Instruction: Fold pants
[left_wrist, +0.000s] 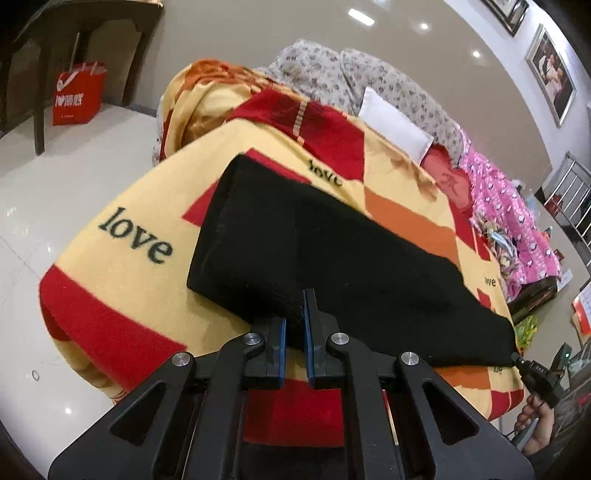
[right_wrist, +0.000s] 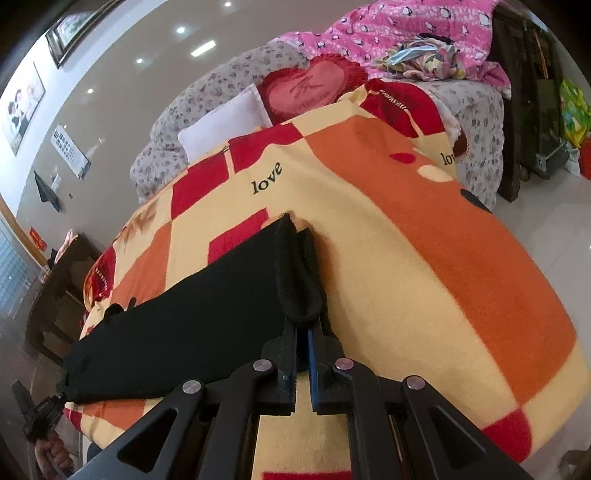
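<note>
- Bed (left_wrist: 110, 295) under a yellow, red and orange "love" blanket (right_wrist: 424, 280) fills both views; a floral quilt (left_wrist: 332, 77), a pink quilt (right_wrist: 399, 29), a white pillow (left_wrist: 395, 122) and a red heart cushion (right_wrist: 314, 88) are heaped at its far end.
- Black pants (left_wrist: 314, 243) lie flat across the blanket as a long band, nothing on top of them.
- Red shopping bag (left_wrist: 77, 92) stands on the pale floor by a dark chair, well apart from the bed.
- Left tongs (left_wrist: 295, 321) point down at the near edge of the pants, closed on a fold of black cloth.
- Right tongs (right_wrist: 303, 325) point down too, pinching the thick hem at the other end, which stands up as a loop.
- Each view catches the other tongs only as a small dark tip at the pants' far corner, with part of a hand (left_wrist: 535, 424) below; details there are hard to make out.
</note>
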